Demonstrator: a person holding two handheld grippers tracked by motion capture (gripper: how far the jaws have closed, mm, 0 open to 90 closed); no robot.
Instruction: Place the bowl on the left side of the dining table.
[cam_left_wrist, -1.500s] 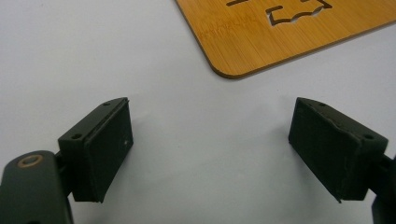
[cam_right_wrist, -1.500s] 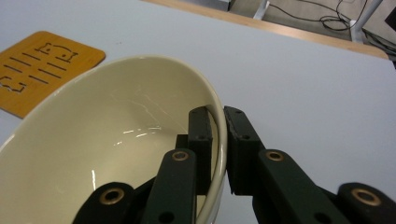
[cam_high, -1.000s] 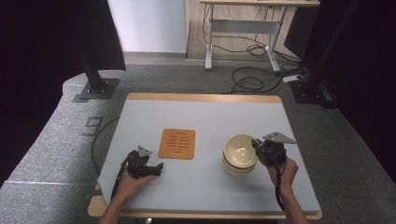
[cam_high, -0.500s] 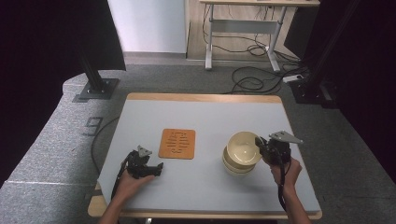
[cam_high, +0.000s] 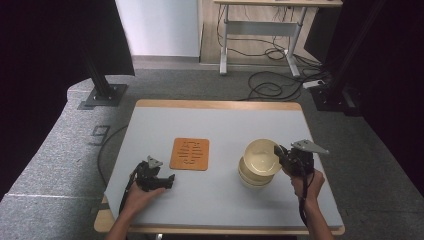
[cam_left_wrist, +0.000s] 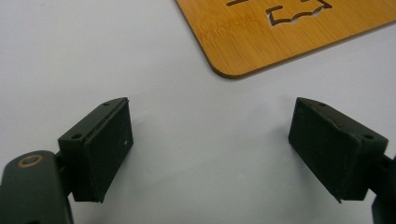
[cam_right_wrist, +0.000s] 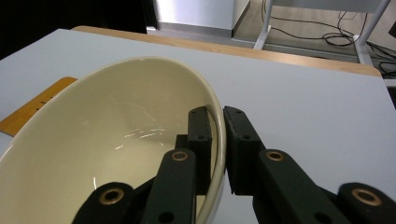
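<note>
Two bowls (cam_high: 257, 172) sit stacked at the surface's (cam_high: 220, 120) right; your right gripper (cam_high: 283, 156) has its fingers pinched on the top bowl's (cam_right_wrist: 112, 140) rim, mid-lift. Left gripper (cam_high: 169, 180) idles wide. Next, probably carry it left onto the mat (cam_high: 189, 154), keeping it level.

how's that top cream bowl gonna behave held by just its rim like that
The top bowl looks glazed and glossy, so it is probably slippery in the right gripper's thin rim pinch. Held at one edge, it is likely to tilt downward on the far side. It appears rigid ceramic, so knocking it against the lower bowl could chip it.
</note>
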